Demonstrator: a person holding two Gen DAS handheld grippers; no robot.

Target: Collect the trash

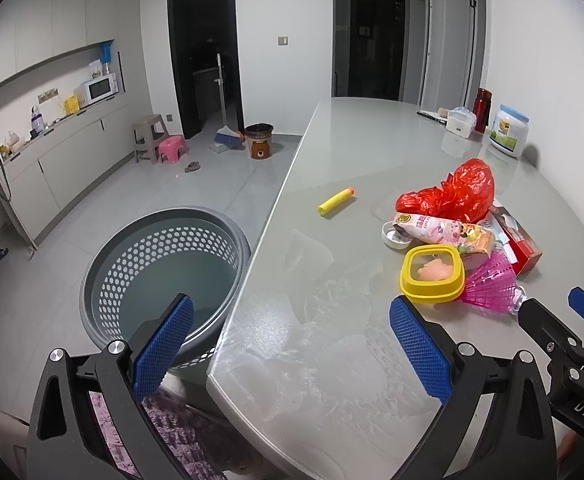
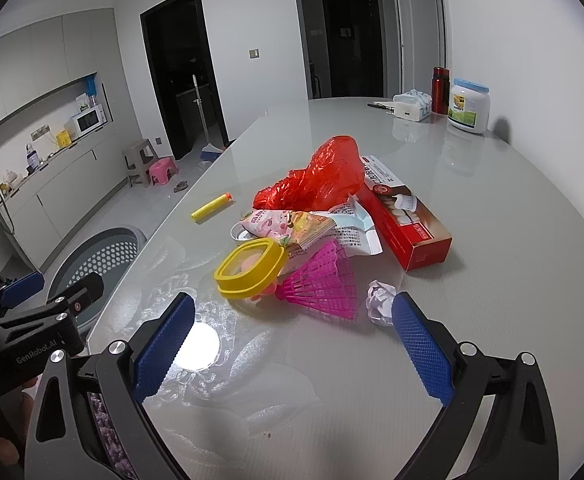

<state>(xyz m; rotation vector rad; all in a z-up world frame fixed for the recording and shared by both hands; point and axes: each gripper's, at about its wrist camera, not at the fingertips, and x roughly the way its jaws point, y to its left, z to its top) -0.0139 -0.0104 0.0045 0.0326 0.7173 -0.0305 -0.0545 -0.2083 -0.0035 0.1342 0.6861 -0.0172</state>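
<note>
A trash pile lies on the grey table [image 2: 492, 208]: a red plastic bag [image 2: 324, 176], a red box [image 2: 408, 220], a pink snack packet [image 2: 292, 226], a yellow-rimmed lid [image 2: 250, 266], a pink shuttlecock [image 2: 324, 284], a crumpled paper ball [image 2: 380, 298] and a yellow foam dart [image 2: 212, 207]. The pile also shows in the left wrist view [image 1: 452, 196]. A grey perforated basket [image 1: 164, 276] stands on the floor beside the table edge. My left gripper [image 1: 292, 348] is open and empty over the table corner. My right gripper [image 2: 292, 344] is open and empty just before the pile.
A white jar [image 2: 469, 106], a red bottle [image 2: 440, 90] and a tissue pack [image 2: 412, 105] stand at the table's far end. On the floor are stools [image 1: 160, 142], a broom [image 1: 224, 120] and a small brown bin [image 1: 259, 141]. A counter with a microwave [image 1: 100, 88] lines the left wall.
</note>
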